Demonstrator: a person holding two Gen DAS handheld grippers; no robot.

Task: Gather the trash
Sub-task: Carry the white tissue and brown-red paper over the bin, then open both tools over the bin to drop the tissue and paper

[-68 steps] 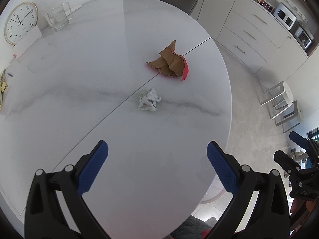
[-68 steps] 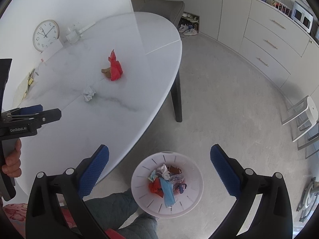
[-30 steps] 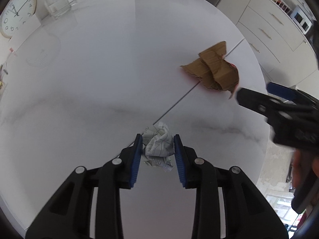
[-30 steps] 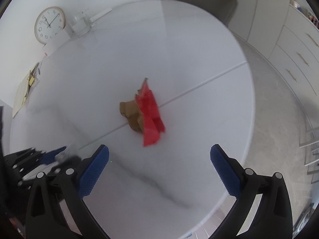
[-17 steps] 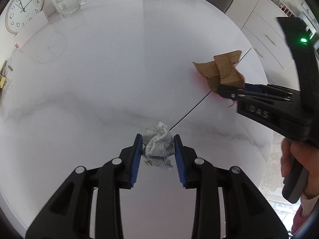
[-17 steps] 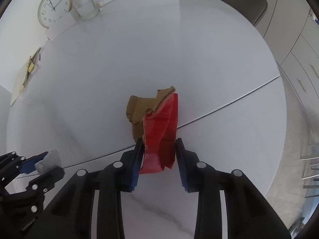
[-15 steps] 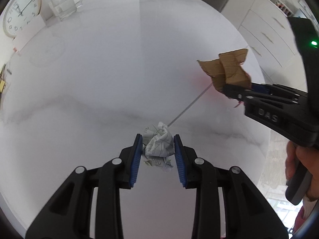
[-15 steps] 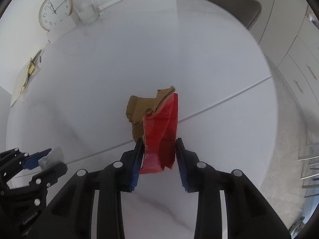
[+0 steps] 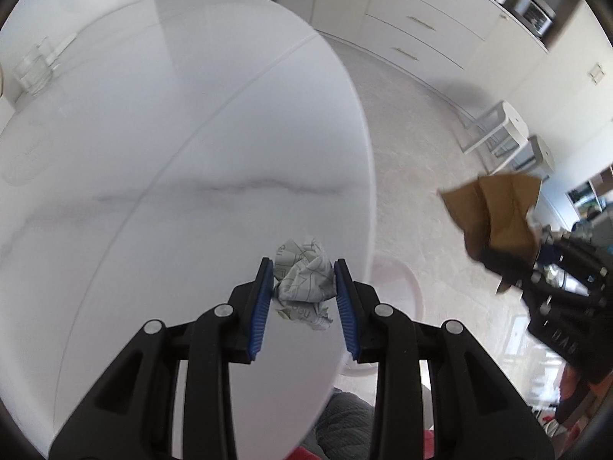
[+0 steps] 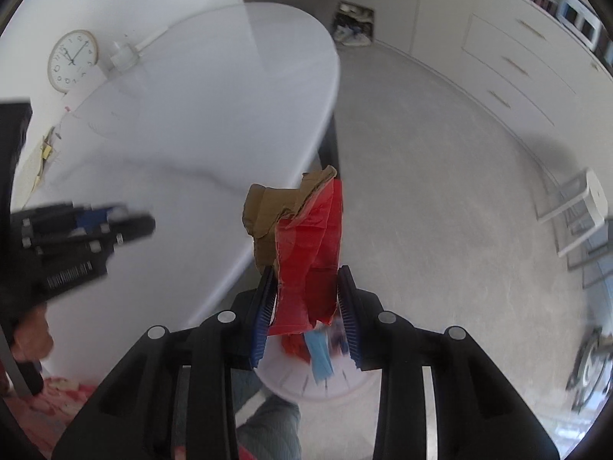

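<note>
Crumpled paper ball (image 9: 304,278) is clamped in the left gripper (image 9: 304,295); red-and-brown cardboard scrap (image 10: 306,260) is gripped by the right gripper (image 10: 306,303), above the bin (image 10: 306,383).

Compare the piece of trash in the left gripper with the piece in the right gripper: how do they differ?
The crumpled paper ball in the left gripper is whitish with printed lines; the torn cardboard piece in the right gripper is red on one face and brown on the other. The ball is compact and rounded; the cardboard is flat, folded and sticks out well past the fingertips. Both are clamped between blue pads and lifted off the table.
</note>
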